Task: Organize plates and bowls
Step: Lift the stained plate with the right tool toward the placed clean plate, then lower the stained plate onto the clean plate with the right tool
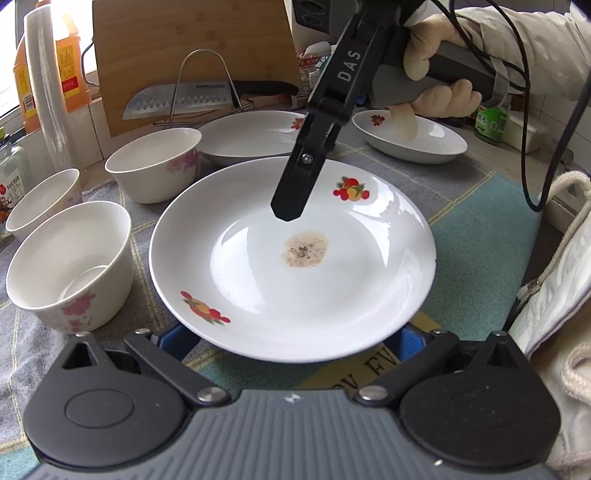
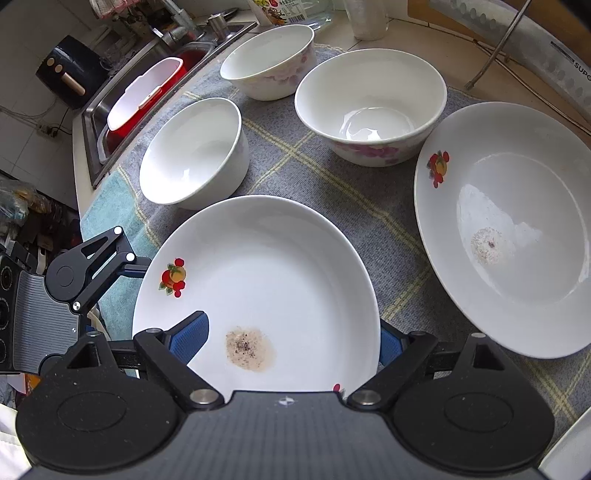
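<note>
A grey checked cloth (image 2: 369, 206) covers the table (image 2: 424, 33), with a sink (image 2: 110, 110) at its far left end. On the cloth, nearest both cameras, lies the plate (image 1: 295, 280), white with fruit prints on its rim and a brown stain (image 1: 304, 250) in its well. A second plate (image 2: 517, 229), also stained, sits apart from it beside a bowl, and a third plate (image 1: 410, 138) lies further off by the person's hand (image 1: 439, 70). Three white bowls (image 2: 369, 107) with pink flowers stand upright in a loose group beyond the nearest plate, none of them stacked. A wooden board (image 1: 192, 55) leans at the back with a knife (image 1: 184, 99) in front of it. The right tool (image 2: 291, 339) has its jaws apart, one blue pad over the plate's well and the other outside the rim; they press on nothing. The left tool (image 1: 291, 343) reaches under the plate's near edge, which hides its fingers, so I cannot tell its state.
</note>
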Demonstrator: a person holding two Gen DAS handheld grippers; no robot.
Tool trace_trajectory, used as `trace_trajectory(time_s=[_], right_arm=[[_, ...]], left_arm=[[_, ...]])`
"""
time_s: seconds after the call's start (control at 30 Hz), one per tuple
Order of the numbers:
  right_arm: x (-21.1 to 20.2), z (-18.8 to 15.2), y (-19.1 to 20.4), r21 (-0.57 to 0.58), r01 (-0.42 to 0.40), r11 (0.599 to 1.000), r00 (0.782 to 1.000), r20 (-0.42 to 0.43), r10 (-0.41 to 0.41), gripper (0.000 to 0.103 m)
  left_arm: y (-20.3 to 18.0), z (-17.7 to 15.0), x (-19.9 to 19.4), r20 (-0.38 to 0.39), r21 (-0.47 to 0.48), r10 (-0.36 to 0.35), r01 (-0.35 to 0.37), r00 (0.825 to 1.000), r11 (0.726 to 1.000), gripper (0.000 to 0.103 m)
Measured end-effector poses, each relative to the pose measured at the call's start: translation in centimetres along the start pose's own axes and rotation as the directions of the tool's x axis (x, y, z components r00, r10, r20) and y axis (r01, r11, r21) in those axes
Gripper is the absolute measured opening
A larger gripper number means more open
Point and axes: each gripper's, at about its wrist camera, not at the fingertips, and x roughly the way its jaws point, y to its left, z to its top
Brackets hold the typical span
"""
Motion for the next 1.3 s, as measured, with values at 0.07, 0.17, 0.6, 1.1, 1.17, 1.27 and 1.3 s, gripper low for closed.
trace_trajectory(time_s=[0.07, 0.17, 0.6, 1.1, 1.17, 1.27, 1.3], right_arm=[[-0.5, -0.3, 0.0, 0.002, -0.001, 1.0, 1.0, 0.01, 0.001, 0.094], [-1.4, -0.9, -0.2, 0.001, 0.008, 1.0, 1.0, 0.023, -0.008, 0.094], [-6.6, -4.5, -2.1, 0.025, 0.038, 0.999, 0.993, 0.107, -0.041, 0.094], [-12.7, -10.0, -7.9, 0.135, 0.109, 0.985, 0.971, 0.196, -0.134, 0.094], [-13.3, -10.7, -8.9, 0.155, 0.118, 0.981, 0.968, 0.203, -0.148, 0.094], [-14.2, -11.8, -10.5, 0.183, 0.133, 0.974, 0.961, 0.216, -0.171, 0.095], [-14.5, -12.2, -11.1, 0.196, 0.134, 0.972, 0.959, 0.22, -0.176, 0.095]], left_arm=[[-0.2, 0.3, -0.2, 0.002, -0.001, -0.005, 0.005, 1.0, 1.0, 0.102], [-0.7, 1.0, -0.4, 0.008, -0.007, -0.019, 0.019, 1.0, 1.0, 0.102], [-4.1, 4.9, 0.6, 0.018, 0.059, -0.045, 0.044, 0.999, 0.997, 0.102], [-8.3, 10.7, 5.0, 0.028, 0.143, -0.148, 0.143, 0.989, 0.979, 0.102], [-8.9, 11.7, 5.8, 0.028, 0.159, -0.163, 0.156, 0.986, 0.975, 0.102], [-9.6, 13.0, 7.0, 0.03, 0.182, -0.18, 0.172, 0.983, 0.968, 0.102], [-9.9, 13.5, 7.6, 0.027, 0.189, -0.186, 0.177, 0.982, 0.966, 0.102]])
